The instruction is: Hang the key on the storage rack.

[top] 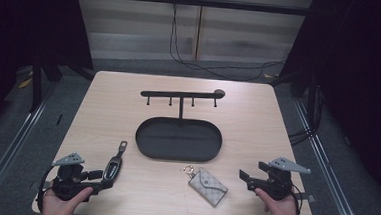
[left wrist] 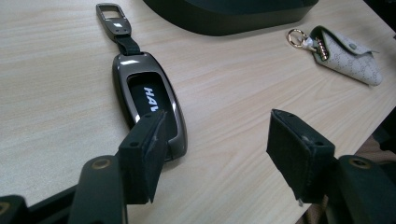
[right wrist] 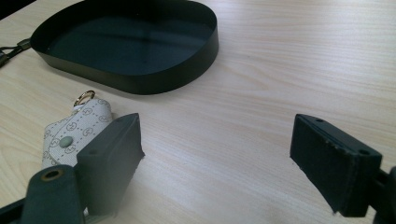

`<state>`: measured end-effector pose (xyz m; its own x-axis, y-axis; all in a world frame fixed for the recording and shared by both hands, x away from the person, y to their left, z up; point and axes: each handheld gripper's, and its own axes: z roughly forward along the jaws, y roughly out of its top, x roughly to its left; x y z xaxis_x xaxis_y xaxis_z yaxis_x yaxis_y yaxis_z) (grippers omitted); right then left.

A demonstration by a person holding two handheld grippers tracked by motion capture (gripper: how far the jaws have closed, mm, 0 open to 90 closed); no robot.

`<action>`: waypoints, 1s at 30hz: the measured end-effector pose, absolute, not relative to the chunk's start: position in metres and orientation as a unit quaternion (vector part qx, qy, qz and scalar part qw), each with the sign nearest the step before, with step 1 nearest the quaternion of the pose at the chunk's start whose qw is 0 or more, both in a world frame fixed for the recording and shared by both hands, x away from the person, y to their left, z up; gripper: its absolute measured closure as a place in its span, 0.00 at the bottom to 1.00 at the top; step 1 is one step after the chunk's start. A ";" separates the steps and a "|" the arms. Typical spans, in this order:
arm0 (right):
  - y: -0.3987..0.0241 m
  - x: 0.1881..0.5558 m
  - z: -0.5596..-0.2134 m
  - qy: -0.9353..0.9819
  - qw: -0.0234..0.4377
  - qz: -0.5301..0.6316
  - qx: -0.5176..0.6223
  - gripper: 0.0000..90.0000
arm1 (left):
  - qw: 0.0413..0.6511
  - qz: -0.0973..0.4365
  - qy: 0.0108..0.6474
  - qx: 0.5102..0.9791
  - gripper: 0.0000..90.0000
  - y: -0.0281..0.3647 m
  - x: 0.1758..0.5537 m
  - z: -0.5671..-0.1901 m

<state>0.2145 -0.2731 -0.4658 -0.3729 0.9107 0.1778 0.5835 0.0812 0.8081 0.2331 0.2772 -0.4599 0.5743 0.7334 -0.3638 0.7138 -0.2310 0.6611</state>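
Observation:
A dark car key fob with a short strap and metal clasp lies on the wooden table at front left. My left gripper rests just behind its near end. In the left gripper view the gripper stands open; the key fob lies ahead of the left-hand jaw, and bare wood shows in the gap. A pale patterned key pouch with a gold ring lies at front centre. My right gripper sits to its right, open over bare table, with the pouch beside its left-hand jaw.
A black oval tray stands mid-table, carrying a post with a hook bar above it. The tray's wall lies ahead of the right gripper. The table's front edge runs close under both hands.

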 end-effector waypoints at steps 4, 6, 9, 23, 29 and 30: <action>-0.275 0.215 -0.466 0.714 0.181 0.421 0.530 0.18 | 0.407 0.012 0.463 0.788 0.44 0.276 0.234 -0.461; -0.274 0.215 -0.466 0.718 0.175 0.419 0.528 0.18 | 0.405 0.014 0.461 0.789 0.44 0.275 0.234 -0.461; -0.274 0.215 -0.466 0.723 0.173 0.417 0.522 0.19 | 0.405 0.015 0.462 0.789 0.44 0.276 0.233 -0.460; -0.273 0.213 -0.466 0.728 0.165 0.420 0.515 0.21 | 0.416 0.030 0.433 0.799 0.59 0.273 0.240 -0.441; -0.273 0.212 -0.466 0.732 0.158 0.423 0.510 0.21 | 0.401 0.035 0.436 0.805 0.59 0.268 0.244 -0.429; -0.273 0.211 -0.465 0.731 0.159 0.424 0.511 0.21 | 0.386 0.033 0.440 0.810 0.59 0.264 0.249 -0.429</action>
